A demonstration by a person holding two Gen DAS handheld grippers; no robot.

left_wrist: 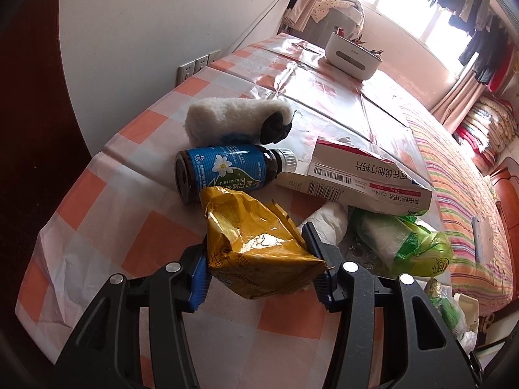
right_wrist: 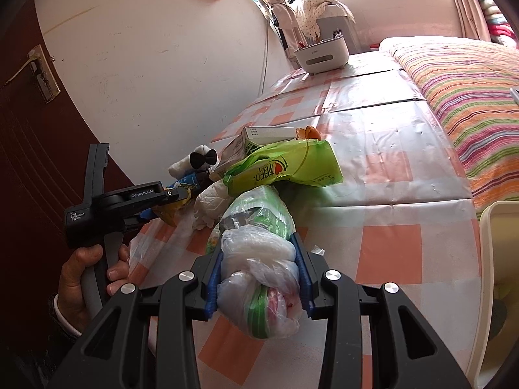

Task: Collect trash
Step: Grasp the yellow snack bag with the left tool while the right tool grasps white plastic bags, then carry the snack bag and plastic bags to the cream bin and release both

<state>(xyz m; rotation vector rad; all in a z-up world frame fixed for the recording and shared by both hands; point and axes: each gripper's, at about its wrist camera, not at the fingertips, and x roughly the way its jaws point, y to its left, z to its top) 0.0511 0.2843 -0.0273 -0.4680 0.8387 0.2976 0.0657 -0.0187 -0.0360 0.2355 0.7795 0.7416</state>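
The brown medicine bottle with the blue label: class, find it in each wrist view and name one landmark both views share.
Left wrist view: the brown bottle lies on its side at centre-left, just beyond the yellow wrapper held by the left gripper.
Right wrist view: only a sliver of the blue label shows, left of centre, behind the left gripper.
Shared landmark: the white container at the table's far end.

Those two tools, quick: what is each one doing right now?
Left tool: closed on the yellow snack wrapper.
Right tool: closed on the knotted clear plastic bag.
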